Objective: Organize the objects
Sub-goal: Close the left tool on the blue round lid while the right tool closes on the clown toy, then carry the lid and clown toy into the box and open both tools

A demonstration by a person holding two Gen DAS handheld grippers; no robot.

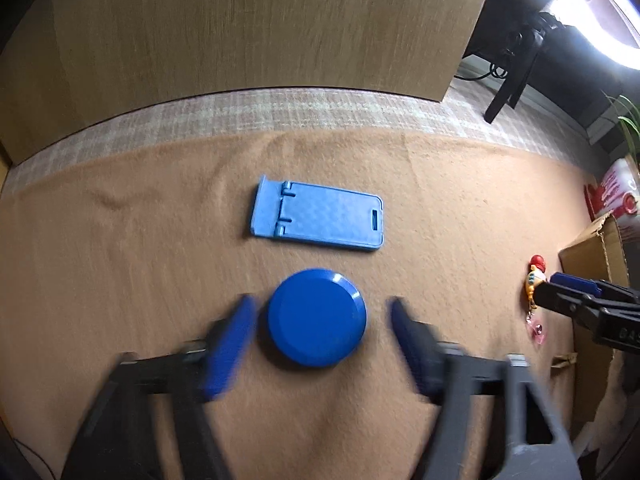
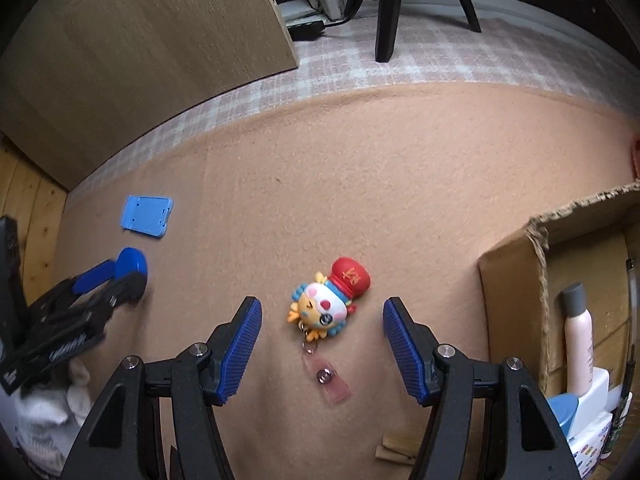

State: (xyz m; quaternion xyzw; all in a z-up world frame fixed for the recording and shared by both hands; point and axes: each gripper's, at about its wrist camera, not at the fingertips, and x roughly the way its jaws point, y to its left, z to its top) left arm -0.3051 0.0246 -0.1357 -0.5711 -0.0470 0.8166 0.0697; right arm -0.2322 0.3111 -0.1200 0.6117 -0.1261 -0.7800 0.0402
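Note:
A round blue lid-like disc (image 1: 316,318) lies flat on the tan felt mat. My left gripper (image 1: 320,304) points down over it, open, one blue pad on each side; the left pad is close to the rim and the right pad stands clear. Beyond the disc lies a light blue folding phone stand (image 1: 320,218). In the right wrist view a cartoon figure keychain (image 2: 328,300) with a red hat and a clear badge clip (image 2: 330,384) lies between the open fingers of my right gripper (image 2: 322,305), touching neither pad.
An open cardboard box (image 2: 516,280) at the right holds a pink bottle (image 2: 578,340) and other items. A wooden clothespin (image 2: 394,456) lies near the front. A wooden board (image 1: 260,28) stands behind the mat, and black furniture legs (image 2: 388,12) at the back.

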